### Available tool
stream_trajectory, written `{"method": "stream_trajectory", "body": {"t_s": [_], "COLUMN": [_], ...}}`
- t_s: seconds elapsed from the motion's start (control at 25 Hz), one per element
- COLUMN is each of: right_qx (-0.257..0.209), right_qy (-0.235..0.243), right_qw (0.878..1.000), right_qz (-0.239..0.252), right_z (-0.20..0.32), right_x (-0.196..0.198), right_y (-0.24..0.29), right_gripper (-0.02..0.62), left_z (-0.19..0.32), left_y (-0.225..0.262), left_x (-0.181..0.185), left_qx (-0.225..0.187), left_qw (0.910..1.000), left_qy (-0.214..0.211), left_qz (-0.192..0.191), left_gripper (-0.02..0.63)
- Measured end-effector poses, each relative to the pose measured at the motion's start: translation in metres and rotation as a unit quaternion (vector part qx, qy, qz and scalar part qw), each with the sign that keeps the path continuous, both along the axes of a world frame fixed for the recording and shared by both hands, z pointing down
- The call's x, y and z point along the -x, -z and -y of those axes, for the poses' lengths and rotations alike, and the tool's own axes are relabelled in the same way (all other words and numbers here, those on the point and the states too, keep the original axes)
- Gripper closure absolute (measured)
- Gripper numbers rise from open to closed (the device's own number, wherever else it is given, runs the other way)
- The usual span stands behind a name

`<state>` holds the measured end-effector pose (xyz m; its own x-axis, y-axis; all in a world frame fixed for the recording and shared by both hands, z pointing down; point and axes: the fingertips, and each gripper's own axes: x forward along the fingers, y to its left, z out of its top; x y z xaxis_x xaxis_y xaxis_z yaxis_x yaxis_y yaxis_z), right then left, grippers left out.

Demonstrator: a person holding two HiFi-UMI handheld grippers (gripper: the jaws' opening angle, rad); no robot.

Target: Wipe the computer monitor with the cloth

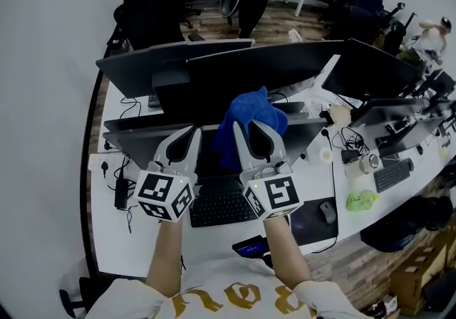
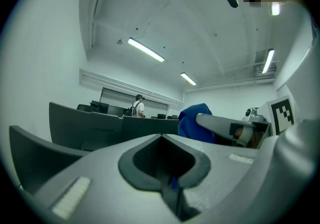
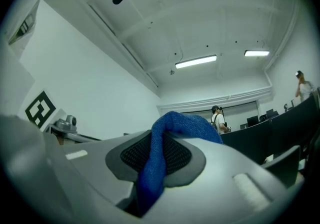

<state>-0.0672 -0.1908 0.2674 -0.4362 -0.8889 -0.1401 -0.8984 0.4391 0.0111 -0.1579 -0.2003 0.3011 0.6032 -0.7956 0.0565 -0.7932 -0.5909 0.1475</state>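
Blue cloth (image 1: 249, 107) sits pinched in our R claw (image 1: 255, 131) in front of the monitor (image 1: 235, 68), L claw (image 1: 187, 141) pressed together w/ nothing in it; wiping's prob. just starting, so next we press cloth flat & sweep.

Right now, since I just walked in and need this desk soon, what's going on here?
A person at a white desk holds a gripper in each hand. The right gripper has its jaws shut on a blue cloth, held up in front of the dark monitor above the keyboard. The left gripper is beside it, jaws together with nothing between them. I cannot tell whether the cloth touches the screen.
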Motion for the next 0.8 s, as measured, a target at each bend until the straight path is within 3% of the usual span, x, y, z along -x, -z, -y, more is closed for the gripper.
{"method": "stream_trajectory", "body": {"t_s": [0.28, 0.8], "right_qx": [0.042, 0.063], "right_qy": [-0.023, -0.001], "right_qw": [0.991, 0.988], "right_qz": [-0.127, -0.141], "right_z": [0.01, 0.011], "right_x": [0.018, 0.012], "right_y": [-0.019, -0.021], "right_gripper": [0.508, 0.508], "left_z": [-0.002, -0.006], "left_y": [-0.001, -0.007], "left_x": [0.001, -0.006], "left_qx": [0.002, 0.009], "left_qw": [0.9999, 0.9993], "left_qy": [0.006, 0.022], "left_qz": [0.013, 0.028], "left_gripper": [0.604, 0.604]}}
